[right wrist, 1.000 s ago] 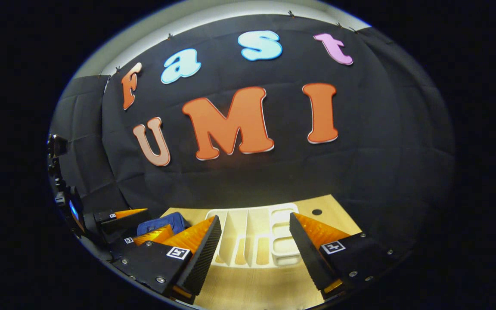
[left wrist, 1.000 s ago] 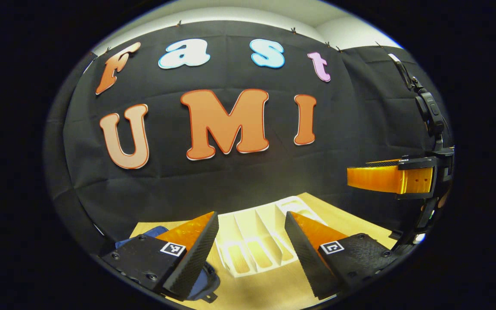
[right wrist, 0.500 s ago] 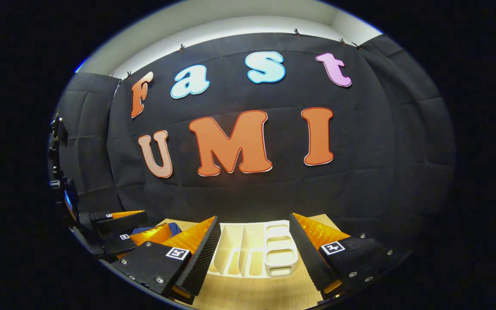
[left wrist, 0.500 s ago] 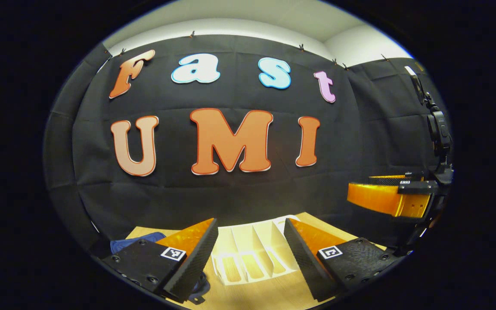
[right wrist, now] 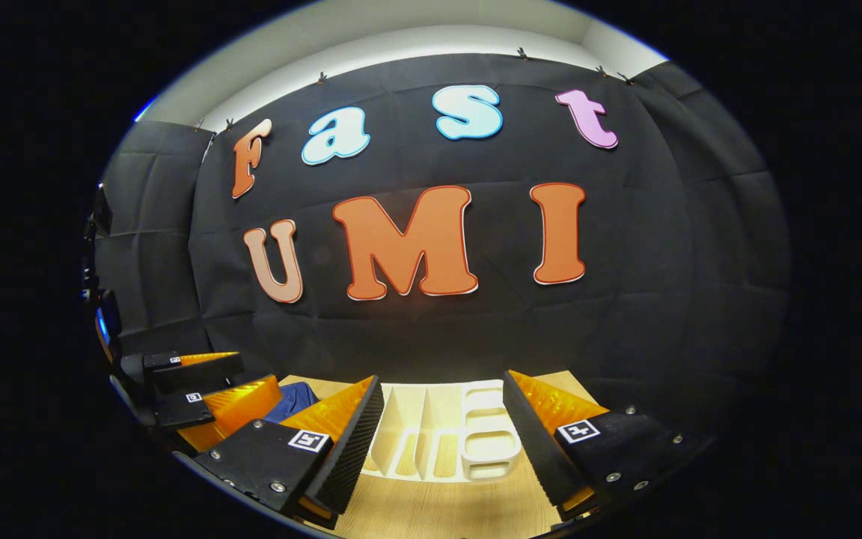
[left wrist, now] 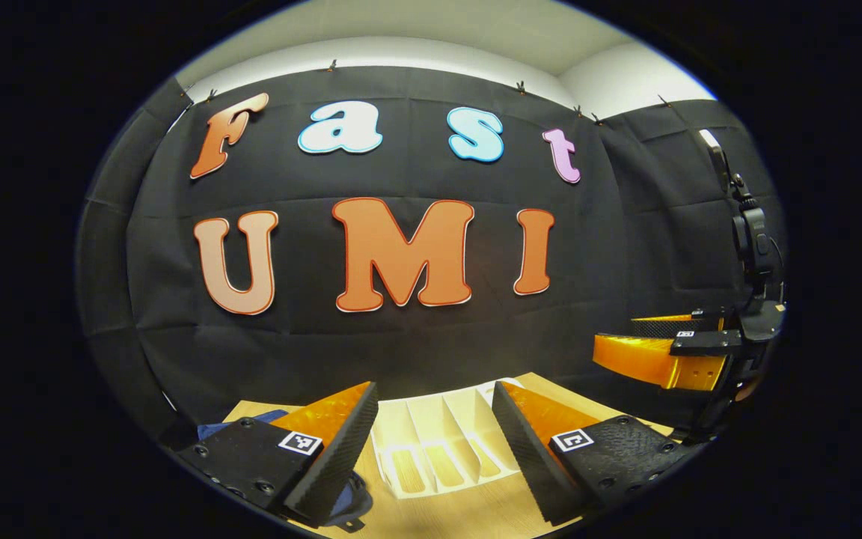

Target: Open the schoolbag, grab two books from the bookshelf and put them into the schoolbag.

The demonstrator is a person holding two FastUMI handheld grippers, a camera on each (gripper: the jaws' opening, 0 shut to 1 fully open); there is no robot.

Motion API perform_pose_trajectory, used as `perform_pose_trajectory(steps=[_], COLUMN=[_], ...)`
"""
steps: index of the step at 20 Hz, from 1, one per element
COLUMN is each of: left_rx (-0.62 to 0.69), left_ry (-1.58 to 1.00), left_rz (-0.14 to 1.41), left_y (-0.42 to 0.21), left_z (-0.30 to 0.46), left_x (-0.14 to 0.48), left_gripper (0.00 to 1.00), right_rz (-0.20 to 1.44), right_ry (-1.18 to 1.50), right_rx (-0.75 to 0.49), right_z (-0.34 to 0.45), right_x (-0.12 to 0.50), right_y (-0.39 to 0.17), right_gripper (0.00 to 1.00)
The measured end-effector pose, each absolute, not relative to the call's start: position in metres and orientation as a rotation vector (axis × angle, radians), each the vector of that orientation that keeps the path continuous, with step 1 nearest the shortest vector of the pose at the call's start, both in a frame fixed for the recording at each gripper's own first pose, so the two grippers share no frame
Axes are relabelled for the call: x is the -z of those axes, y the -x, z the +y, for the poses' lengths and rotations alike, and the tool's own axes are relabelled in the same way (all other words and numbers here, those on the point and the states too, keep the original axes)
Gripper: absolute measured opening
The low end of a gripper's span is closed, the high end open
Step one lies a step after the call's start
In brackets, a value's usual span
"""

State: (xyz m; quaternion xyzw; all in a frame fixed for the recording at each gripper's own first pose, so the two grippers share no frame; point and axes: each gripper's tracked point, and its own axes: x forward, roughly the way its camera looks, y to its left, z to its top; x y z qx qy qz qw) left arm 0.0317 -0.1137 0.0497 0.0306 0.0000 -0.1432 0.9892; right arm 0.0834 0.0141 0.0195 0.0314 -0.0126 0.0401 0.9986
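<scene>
**With both grippers raised: bookshelf at table's far edge, schoolbag to its left**

While held above the wooden table point(left wrist: 468, 513), both looking toward the black booth wall point(left wrist: 401, 352). Largest on the table: white bookshelf point(left wrist: 431, 438), lying against the far edge by the wall, dividers and slots facing up, no books discernible in it; seen too in the right gripper view point(right wrist: 438, 434), with a rounded looped section at its right end. Next, blue schoolbag point(left wrist: 251, 417), near the table's far-left corner, just left of the bookshelf, mostly hidden behind a finger; open or zipped, cannot tell. Same bag in the right gripper view point(right wrist: 292, 398). Left gripper point(left wrist: 431, 449) wide apart, nothing between the fingers, also visible at the left of the right gripper view point(right wrist: 206, 385). Right gripper point(right wrist: 442, 449) likewise spread and empty, showing at the right of the left gripper view point(left wrist: 640, 344), well above the table.
</scene>
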Motion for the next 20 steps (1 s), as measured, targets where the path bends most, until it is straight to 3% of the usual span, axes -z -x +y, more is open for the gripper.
perform_pose_trajectory(steps=[20], left_rx=[0.276], left_ry=[-0.036], left_rz=[0.008], left_y=[-0.033], left_z=[-0.101], left_x=[-0.055], left_gripper=[0.95], right_rz=[-0.054], right_ry=[-0.082], right_rx=[-0.087], right_z=[0.024], right_x=[-0.039], right_y=[-0.089], right_gripper=[0.95])
